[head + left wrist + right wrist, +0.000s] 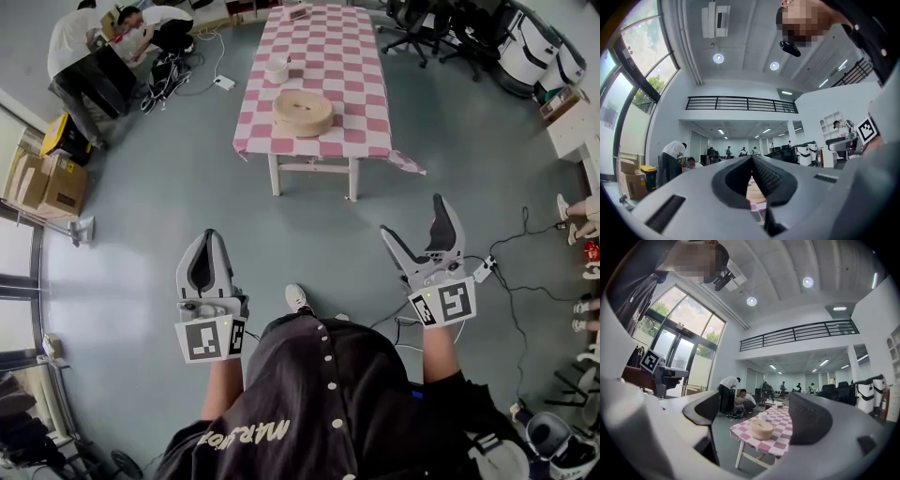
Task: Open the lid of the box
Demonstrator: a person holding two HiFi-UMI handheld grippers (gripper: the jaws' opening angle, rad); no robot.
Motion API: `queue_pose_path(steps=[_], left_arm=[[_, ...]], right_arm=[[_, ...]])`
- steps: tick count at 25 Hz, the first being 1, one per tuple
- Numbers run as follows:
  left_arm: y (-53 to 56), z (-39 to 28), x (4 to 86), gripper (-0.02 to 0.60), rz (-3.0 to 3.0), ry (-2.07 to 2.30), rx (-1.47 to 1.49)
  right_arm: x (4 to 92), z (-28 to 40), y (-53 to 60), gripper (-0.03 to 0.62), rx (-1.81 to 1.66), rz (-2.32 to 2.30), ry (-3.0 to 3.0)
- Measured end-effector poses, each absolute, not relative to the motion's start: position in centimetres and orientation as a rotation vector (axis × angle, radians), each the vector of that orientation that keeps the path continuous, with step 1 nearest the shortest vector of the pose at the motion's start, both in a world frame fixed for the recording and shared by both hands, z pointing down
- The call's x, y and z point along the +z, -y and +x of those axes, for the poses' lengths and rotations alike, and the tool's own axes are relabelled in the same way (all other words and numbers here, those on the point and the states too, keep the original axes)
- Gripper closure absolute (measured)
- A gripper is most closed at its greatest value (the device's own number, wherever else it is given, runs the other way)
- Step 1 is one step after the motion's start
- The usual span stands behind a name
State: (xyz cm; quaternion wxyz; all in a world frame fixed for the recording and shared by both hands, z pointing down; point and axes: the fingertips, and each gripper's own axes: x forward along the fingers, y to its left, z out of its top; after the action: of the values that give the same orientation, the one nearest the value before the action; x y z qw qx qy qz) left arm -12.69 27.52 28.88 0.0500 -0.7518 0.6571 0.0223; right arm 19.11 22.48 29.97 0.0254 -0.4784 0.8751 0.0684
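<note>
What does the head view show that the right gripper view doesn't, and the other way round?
Head view only: the person's white shoe and the floor cables. Right gripper view only: the balcony railing, tall windows and ceiling lights. Both: the checkered table, the round box on it, lid on, two people beside it, and the right gripper, fingers apart.

table, pink-checked cloth [361, 103] | round tan box [303, 113] | white cup [277, 69] | small box, far end [296, 11]
</note>
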Motion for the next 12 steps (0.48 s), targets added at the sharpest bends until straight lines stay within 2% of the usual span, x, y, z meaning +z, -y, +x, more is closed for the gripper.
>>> queue_pose_path(steps=[12], left_arm=[[-21.9, -16.4, 29.4, 0.572, -2.316, -1.977, 0.113]], right_arm=[[29.9, 15.6, -17.6, 0.138, 0.219, -1.523, -2.708]])
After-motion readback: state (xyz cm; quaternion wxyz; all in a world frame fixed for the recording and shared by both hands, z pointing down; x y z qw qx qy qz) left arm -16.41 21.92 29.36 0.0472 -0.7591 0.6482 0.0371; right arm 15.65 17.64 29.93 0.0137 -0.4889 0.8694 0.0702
